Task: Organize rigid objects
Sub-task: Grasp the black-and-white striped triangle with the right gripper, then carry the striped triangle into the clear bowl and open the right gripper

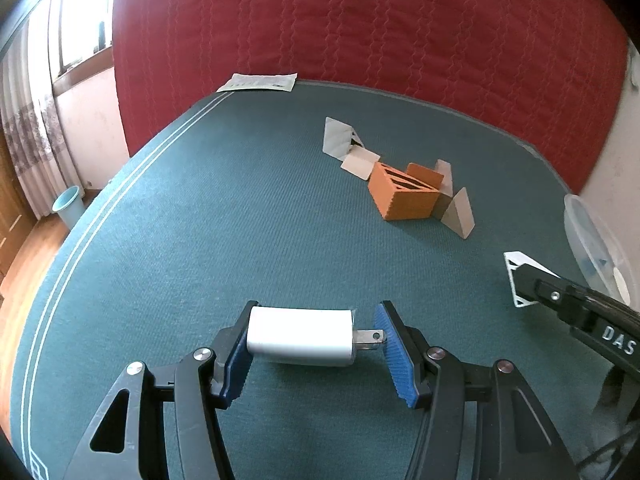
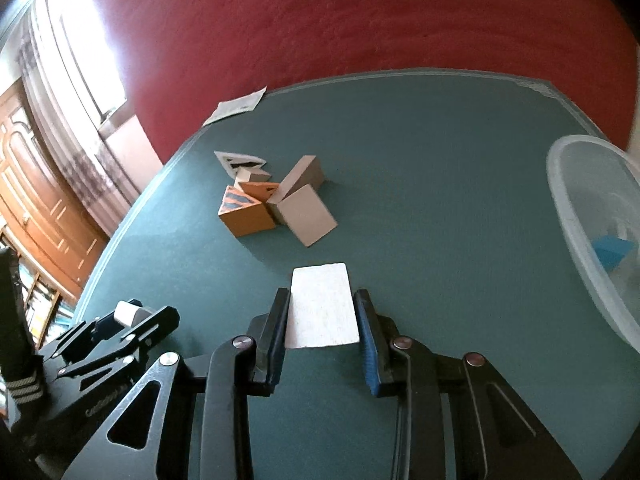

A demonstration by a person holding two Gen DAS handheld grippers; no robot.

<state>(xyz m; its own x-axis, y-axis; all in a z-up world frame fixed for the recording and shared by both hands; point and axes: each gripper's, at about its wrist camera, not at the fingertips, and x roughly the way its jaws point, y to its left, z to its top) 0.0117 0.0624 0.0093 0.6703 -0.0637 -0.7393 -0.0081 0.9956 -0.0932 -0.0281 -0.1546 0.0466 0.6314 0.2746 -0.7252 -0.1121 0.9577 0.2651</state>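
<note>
My left gripper point(image 1: 316, 320) is shut on a white charger plug point(image 1: 300, 336): one blue pad bears on its body, the other on its metal prongs, just above the green table point(image 1: 200, 220). My right gripper point(image 2: 321, 300) has its jaws closing on a white block point(image 2: 322, 308), with a pad against each side. From the left wrist view that block point(image 1: 514, 276) shows a triangular end. Further back lies a pile with an orange block point(image 1: 404, 196), grey wedges point(image 1: 458, 212) and a white wedge point(image 1: 340, 138).
A clear plastic tub point(image 2: 580, 208) stands at the table's right edge with a blue block point(image 2: 612, 250) inside. A paper sheet point(image 1: 260, 82) lies at the far edge against a red quilted backdrop. A pale blue bin point(image 1: 68, 204) stands on the floor left.
</note>
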